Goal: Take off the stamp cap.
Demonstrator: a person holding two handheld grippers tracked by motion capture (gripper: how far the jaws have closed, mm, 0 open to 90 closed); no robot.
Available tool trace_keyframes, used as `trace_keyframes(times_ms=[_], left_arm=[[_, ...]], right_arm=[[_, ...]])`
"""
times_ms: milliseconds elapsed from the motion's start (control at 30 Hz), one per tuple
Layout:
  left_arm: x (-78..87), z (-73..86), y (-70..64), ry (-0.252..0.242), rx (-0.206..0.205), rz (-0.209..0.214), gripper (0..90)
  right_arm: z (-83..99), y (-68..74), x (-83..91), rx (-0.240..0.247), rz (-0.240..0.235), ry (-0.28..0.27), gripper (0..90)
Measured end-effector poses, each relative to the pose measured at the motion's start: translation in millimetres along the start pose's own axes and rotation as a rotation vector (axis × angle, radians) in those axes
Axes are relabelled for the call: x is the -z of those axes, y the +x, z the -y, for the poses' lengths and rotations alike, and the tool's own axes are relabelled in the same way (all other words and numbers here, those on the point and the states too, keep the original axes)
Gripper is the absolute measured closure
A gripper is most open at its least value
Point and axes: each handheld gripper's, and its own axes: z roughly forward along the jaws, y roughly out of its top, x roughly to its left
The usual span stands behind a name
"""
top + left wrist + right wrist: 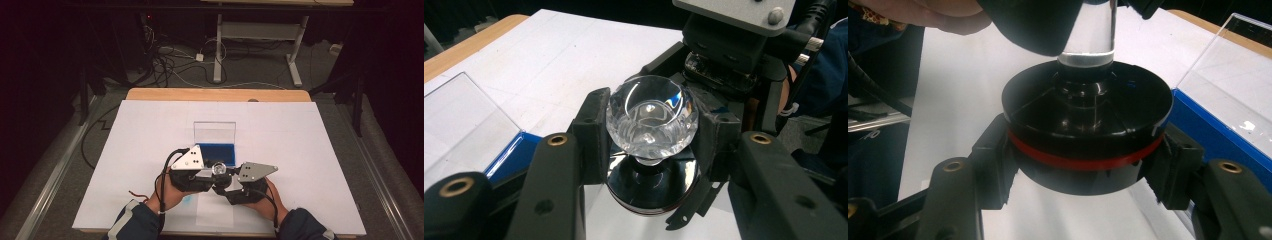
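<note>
White paper over a big wooden table (215,94), with a clear box (215,132) standing open on it and blue padding (218,150) inside. In front of that box, two grippers meeting nose to nose near the front edge. Left gripper (651,150) with fingers (591,135) shut on a clear glass knob (651,117), squeezed from both sides. Right gripper (1083,160) with fingers (993,155) shut around a round black base (1087,125) with a red ring, held flat. Knob sitting right on top of the base, its glass stem (1087,35) pointing straight down into the middle hole. Long line of knob and base running up and down, one over the other. Box just behind both, a bit nearer the left gripper. Likely next: pulling apart or pushing together along that up-and-down line.
</note>
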Motion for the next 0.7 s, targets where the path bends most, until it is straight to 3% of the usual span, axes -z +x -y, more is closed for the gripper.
trace_keyframes(times_ms=[433,700], left_arm=[[2.4,3.2,3.8,-0.018,0.017,0.020,54.2],[0.7,4.1,3.4,0.007,0.023,0.012,54.3]], right_arm=[[-2.1,1.1,3.2,0.025,0.018,0.015,39.3],[-2.5,0.8,2.8,0.031,0.022,0.060,39.4]])
